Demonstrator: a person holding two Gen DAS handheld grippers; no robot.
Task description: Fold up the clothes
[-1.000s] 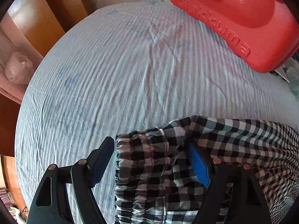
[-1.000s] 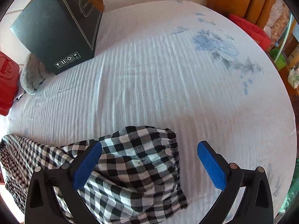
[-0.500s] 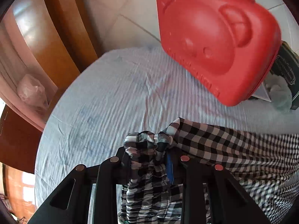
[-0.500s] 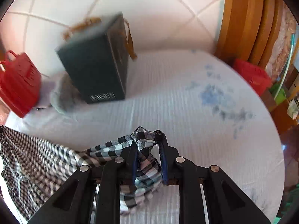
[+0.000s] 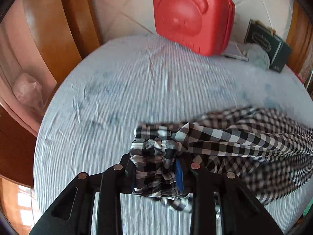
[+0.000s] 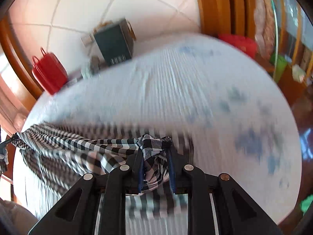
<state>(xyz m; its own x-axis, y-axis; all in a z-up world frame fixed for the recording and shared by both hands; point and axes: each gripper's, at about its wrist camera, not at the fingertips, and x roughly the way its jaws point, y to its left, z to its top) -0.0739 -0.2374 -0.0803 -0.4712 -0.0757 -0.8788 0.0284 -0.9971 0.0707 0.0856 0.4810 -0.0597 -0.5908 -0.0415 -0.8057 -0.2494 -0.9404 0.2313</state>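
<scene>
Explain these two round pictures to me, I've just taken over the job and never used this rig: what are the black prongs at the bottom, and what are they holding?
There is no robot arm. A person holds a two-finger gripper in each hand, and each gripper carries a fisheye camera looking forward along its fingers, hence the round, bent pictures. One picture is from the left gripper, the other from the right gripper. The black prongs are the fingers, with blue pads. Each gripper is shut on a bunched end of the same black-and-white checked garment, which hangs stretched between them above the bed sheet, pale blue and striped. At the far edge of the bed stand a red bear-face case and a dark gift bag. Both pictures are blurred by motion.
</scene>
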